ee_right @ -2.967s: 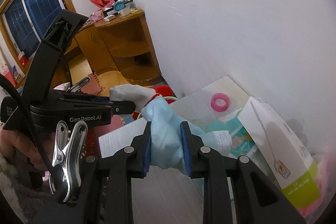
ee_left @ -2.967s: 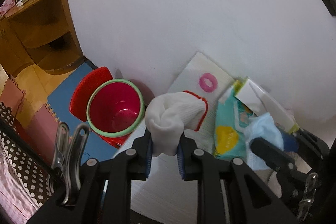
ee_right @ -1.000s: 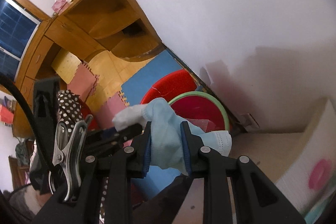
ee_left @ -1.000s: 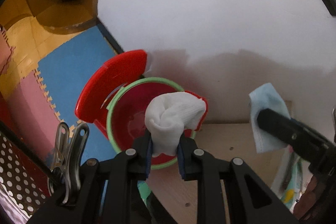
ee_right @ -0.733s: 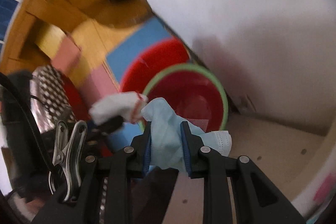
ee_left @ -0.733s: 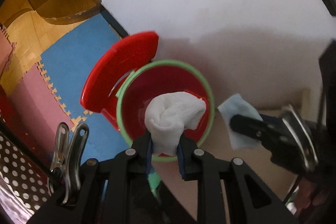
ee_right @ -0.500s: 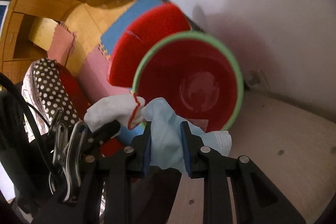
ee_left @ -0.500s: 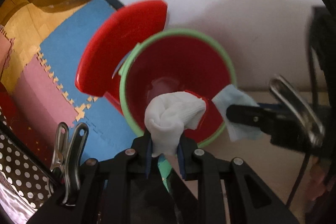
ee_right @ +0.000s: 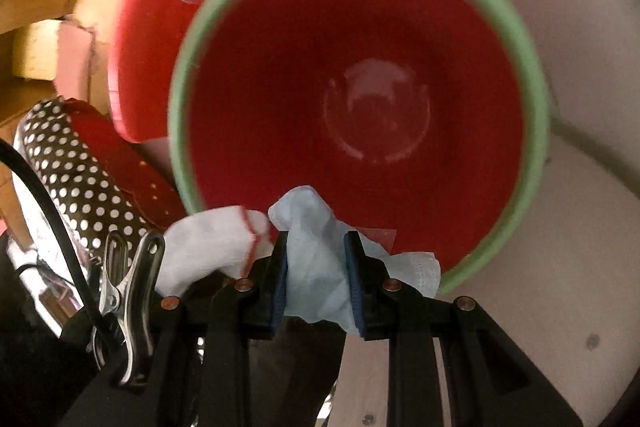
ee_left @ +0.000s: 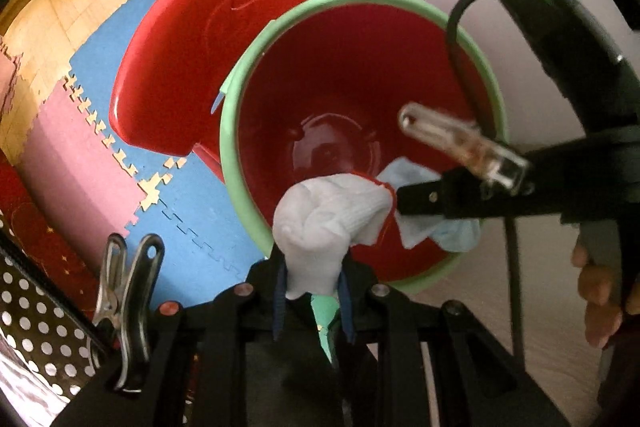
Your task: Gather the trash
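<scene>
A red bin with a green rim (ee_left: pixel 236 163) (ee_right: pixel 532 131) stands on the floor by the white wall, and I see nothing lying in it. My left gripper (ee_left: pixel 312 267) is shut on a white sock with a red edge (ee_left: pixel 328 215), held over the bin's near rim. My right gripper (ee_right: pixel 316 259) is shut on a light blue face mask (ee_right: pixel 316 259) just above the bin's near edge. In the left wrist view the right gripper (ee_left: pixel 404 199) reaches in from the right with the mask (ee_left: pixel 448 235). The sock (ee_right: pixel 208 247) shows left of the mask in the right wrist view.
The bin's red lid (ee_left: pixel 208 39) stands open behind it. Blue and pink foam floor mats (ee_left: pixel 92 163) lie to the left. A polka-dot cloth (ee_right: pixel 68 171) sits at the lower left. A pale wooden surface (ee_right: pixel 560 267) lies right of the bin. A hand (ee_left: pixel 600 291) holds the right gripper.
Both grippers came down toward the bin and tilted steeply, so the bin's mouth now fills both views. The mask moved in beside the sock. Neither grip changed.
</scene>
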Demonstrator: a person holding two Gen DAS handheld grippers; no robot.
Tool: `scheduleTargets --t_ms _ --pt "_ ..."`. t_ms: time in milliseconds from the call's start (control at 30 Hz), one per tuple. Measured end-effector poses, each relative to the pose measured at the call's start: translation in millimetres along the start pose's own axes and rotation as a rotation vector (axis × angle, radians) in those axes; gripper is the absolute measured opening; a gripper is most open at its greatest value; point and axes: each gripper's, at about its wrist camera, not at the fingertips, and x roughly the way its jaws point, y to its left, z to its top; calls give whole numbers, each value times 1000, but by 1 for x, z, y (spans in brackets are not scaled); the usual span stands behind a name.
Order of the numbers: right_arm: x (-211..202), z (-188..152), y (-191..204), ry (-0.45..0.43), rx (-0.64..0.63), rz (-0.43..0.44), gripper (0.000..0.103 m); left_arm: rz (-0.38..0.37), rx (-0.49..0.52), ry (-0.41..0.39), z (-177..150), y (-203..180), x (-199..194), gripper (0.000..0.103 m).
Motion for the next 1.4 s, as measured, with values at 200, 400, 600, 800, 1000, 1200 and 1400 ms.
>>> scheduleTargets --t_ms 200,400,600,800,1000,1200,1400 --pt "23 -2 -4 49 20 38 27 22 13 39 -4 -3 14 22" --pt "45 1 -8 116 60 84 33 30 -21 47 -10 2 17 32" --pt "47 -2 -11 130 105 124 65 42 -21 60 -12 7 22 54" --pt "43 -3 -6 111 92 127 75 28 -18 65 -12 8 15 69" --pt "29 -1 -12 55 142 197 79 33 -19 56 -10 4 5 72" --pt "17 -2 -23 1 265 392 81 37 -29 45 -6 0 -5 72" --pt "1 0 -16 -76 223 421 81 34 -43 37 -4 -3 -11 72"
